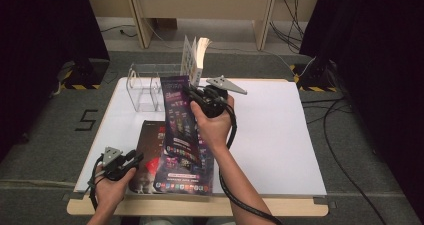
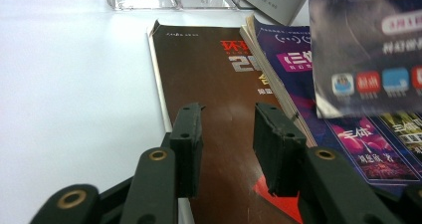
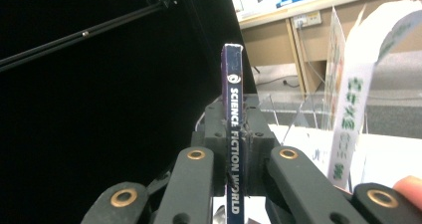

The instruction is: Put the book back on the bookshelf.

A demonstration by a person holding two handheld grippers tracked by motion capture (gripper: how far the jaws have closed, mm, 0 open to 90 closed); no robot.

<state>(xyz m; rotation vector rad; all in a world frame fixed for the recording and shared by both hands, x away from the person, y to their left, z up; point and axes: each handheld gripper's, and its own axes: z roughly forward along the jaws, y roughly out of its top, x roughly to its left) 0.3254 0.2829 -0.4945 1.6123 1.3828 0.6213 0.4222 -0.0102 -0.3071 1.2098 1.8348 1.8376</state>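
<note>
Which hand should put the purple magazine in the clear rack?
Right, probably. The right gripper already clamps the purple magazine by its spine, lifted close to the clear rack. The left gripper sits open, low over the brown book, farther from the rack.

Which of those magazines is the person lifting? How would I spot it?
Start at the white table and find the clear rack at its far left. In front of it, the right claw pinches a purple magazine by its spine, hanging upright. The brown magazine beside it lies flat.
</note>
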